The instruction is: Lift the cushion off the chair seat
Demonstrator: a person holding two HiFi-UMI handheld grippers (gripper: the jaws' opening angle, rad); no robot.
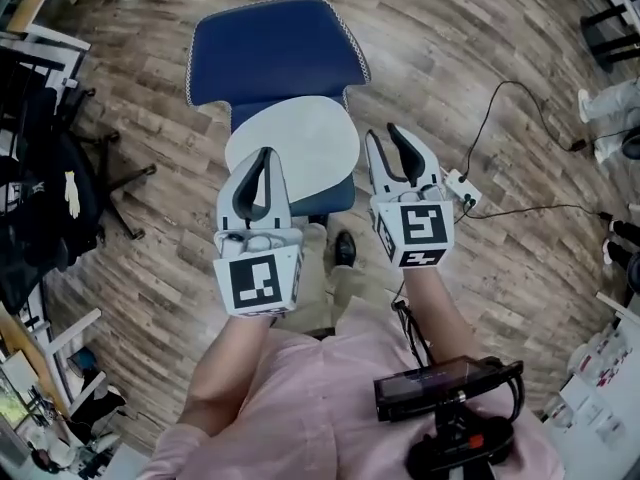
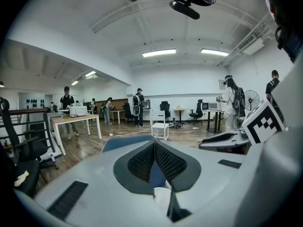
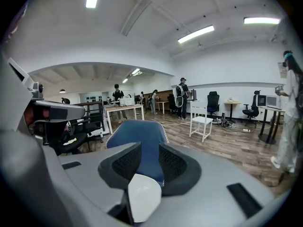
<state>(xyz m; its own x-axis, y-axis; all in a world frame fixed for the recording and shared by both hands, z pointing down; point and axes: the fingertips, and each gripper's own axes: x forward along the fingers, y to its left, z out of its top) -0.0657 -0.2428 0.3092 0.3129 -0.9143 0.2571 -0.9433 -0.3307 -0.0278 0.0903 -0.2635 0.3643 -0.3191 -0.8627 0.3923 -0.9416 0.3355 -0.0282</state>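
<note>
Fingers (image 2: 141, 163) of our left gripper (image 1: 265, 156) meet at the tips with nothing between them, while those of our right gripper (image 1: 384, 134) stand apart and empty. We hold both over the near edge of the pale oval cushion (image 1: 290, 140), which lies untouched on the blue seat (image 1: 338, 198) before the chair back (image 1: 272, 53). We judge this a lining-up stance, one gripper on each side, so the soft pad can be pinched at two edges and rise level. Our left fingers would need to spread first.
</note>
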